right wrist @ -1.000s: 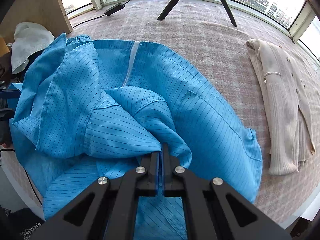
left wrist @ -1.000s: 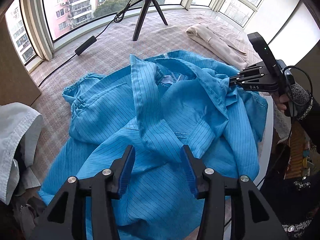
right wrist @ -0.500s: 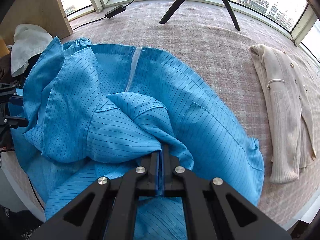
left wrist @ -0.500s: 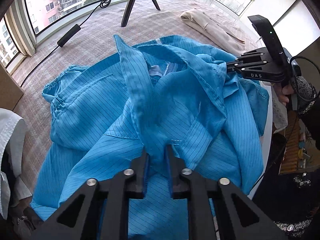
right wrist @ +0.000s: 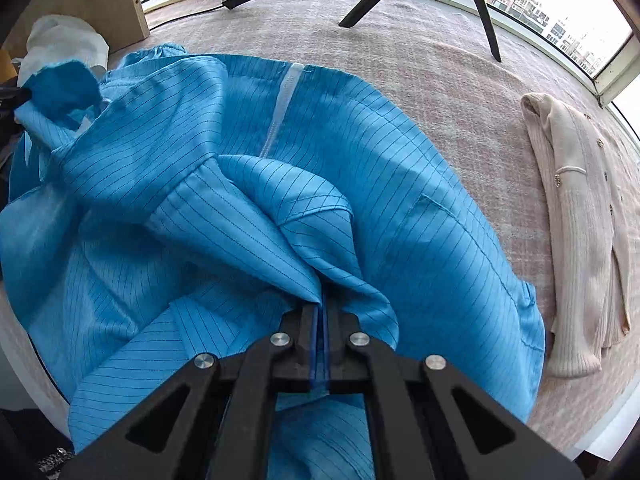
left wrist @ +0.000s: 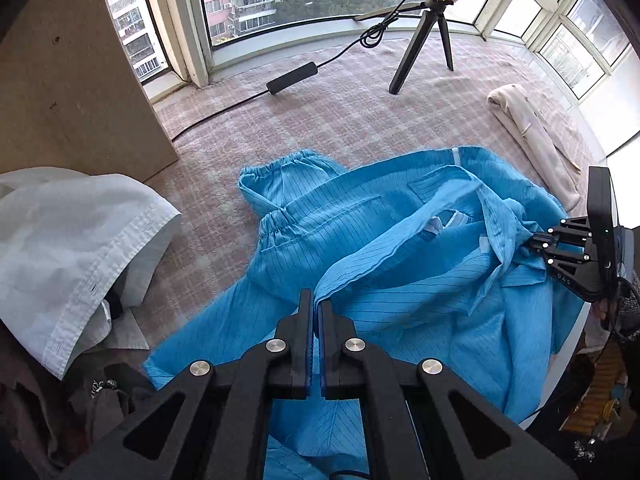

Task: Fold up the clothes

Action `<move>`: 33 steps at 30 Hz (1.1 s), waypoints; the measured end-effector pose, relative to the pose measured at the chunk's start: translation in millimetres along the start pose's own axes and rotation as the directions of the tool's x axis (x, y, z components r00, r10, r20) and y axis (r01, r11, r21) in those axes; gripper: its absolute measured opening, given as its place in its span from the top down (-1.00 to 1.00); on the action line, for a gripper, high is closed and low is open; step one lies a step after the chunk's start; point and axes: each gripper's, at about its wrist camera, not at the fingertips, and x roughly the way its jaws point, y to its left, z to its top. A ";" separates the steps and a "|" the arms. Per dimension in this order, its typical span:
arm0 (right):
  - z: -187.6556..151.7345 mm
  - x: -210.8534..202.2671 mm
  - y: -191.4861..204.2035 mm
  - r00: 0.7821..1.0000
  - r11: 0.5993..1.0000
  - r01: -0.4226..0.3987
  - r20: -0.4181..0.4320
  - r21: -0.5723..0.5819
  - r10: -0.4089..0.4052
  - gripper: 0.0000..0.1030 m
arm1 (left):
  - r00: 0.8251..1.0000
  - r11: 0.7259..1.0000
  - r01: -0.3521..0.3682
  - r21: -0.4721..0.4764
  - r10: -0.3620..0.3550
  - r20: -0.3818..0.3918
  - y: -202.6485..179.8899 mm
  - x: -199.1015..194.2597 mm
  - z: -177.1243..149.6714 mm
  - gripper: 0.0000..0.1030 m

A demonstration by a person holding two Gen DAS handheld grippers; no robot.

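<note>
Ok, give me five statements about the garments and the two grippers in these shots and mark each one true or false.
1. The left gripper is shut on an edge of the blue striped coat. True.
2. The right gripper hangs open above the coat. False: it is shut on a bunched fold of the blue fabric.
3. The beige ribbed cardigan lies folded on the carpet, apart from the coat. True.
4. The white garment is spread flat over the coat. False: it sits in a heap beside the coat, next to the wooden panel.
5. The black tripod stands on the coat. False: it stands on the bare carpet beyond it.
</note>
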 end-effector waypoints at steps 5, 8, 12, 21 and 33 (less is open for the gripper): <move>-4.1 -75.2 30.8 0.977 0.984 0.018 0.210 -0.179 0.020 0.48 | 1.000 1.000 0.006 0.003 -0.006 0.003 -3.3 -4.0 5.0 0.98; 2.0 -110.0 57.4 0.955 0.956 -0.022 0.277 -0.293 0.107 0.15 | 1.000 1.000 0.000 -0.020 0.000 0.018 2.6 -11.4 10.3 0.98; 30.2 -98.7 84.6 0.954 0.954 -0.236 0.144 -0.184 0.263 0.15 | 0.999 1.000 0.007 -0.007 -0.007 0.043 -0.5 -21.2 8.2 0.97; 63.0 -39.6 89.9 0.909 0.902 -0.416 0.080 0.113 0.409 0.69 | 0.999 1.000 0.002 0.022 -0.004 0.052 -6.5 -19.3 -1.9 0.97; 27.9 -103.7 39.0 0.842 0.825 -0.524 0.272 0.211 0.466 0.98 | 0.989 0.983 -0.120 0.137 0.131 -0.074 -2.4 29.3 -14.1 0.92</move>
